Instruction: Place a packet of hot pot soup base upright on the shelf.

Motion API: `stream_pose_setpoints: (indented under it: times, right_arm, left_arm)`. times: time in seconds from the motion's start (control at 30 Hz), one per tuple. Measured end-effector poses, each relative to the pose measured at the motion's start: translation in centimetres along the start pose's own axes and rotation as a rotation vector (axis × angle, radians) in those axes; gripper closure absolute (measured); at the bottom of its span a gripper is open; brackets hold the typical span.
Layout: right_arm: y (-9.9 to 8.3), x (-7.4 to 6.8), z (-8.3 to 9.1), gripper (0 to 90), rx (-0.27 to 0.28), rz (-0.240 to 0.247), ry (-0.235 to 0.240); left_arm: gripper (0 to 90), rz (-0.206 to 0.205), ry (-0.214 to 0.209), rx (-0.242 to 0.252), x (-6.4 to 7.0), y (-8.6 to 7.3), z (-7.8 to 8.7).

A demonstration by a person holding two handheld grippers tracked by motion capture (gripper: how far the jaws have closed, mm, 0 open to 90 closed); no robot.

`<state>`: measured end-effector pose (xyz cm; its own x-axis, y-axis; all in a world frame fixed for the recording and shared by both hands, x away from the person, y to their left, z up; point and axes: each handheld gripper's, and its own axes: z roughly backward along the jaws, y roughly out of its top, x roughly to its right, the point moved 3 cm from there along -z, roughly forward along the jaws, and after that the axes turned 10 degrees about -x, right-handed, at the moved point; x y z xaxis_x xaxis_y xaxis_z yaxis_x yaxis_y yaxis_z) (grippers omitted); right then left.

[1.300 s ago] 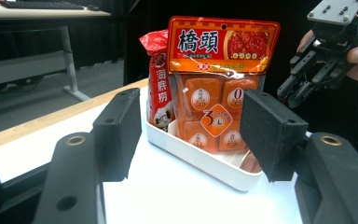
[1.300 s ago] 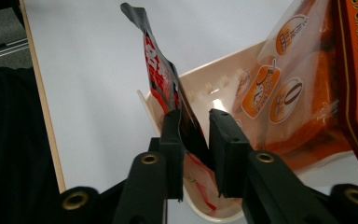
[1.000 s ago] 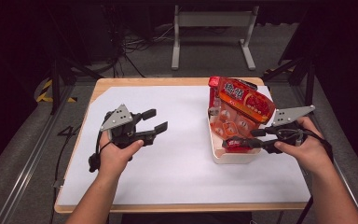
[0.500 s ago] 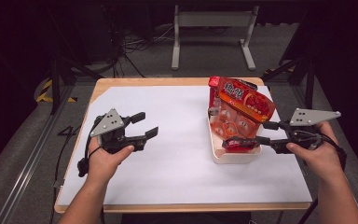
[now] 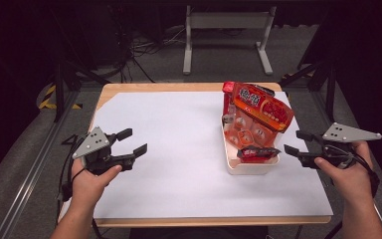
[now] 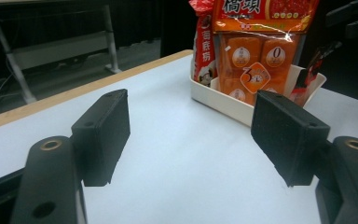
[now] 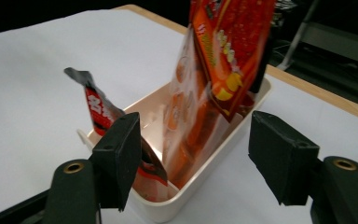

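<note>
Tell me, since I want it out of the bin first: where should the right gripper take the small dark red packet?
Probably by its upper end: the small dark red packet leans in the white bin with that end above the rim. Come from the right gripper side, jaws open.

A grey metal stand point(image 5: 226, 30) stands on the floor beyond the table point(image 5: 179, 87).

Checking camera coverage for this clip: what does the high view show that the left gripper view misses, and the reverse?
High view alone: both hands, the left gripper and right gripper, both open and empty, and the small dark red packet lying across the tray's near end. Left gripper view alone: a close look at the orange packs' printed labels. Both: the white rectangular plastic tray and the tall orange-red snack bag standing in it.
</note>
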<state>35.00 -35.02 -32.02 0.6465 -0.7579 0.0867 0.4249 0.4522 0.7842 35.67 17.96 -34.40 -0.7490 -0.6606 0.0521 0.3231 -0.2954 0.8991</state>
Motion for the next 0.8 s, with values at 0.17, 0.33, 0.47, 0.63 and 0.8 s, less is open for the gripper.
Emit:
stream_pose_setpoints:
  times: [0.17,0.33,0.47,0.63,0.8]
  right_arm:
    - [-0.7,0.5,0.0,26.6,0.031,-0.053,-0.052]
    - [-1.8,0.9,-0.9,23.6,0.039,-0.084,-0.071]
    - [-2.6,1.0,-1.7,22.8,0.025,-0.089,-0.069]
    - [-3.7,1.0,-2.4,21.2,0.054,-0.108,-0.052]
    - [-4.5,0.8,-3.3,20.2,0.055,-0.098,-0.061]
  left_arm:
    - [28.5,0.012,0.016,-0.012,-0.5,-0.9,0.7]
    - [27.5,0.023,0.026,-0.028,-1.0,-1.6,0.5]
    - [26.4,0.025,0.028,-0.04,-1.2,-1.9,0.4]
    - [24.9,0.031,0.034,-0.048,-1.6,-2.4,0.4]
    - [24.7,0.043,0.046,-0.051,-2.1,-3.1,0.7]
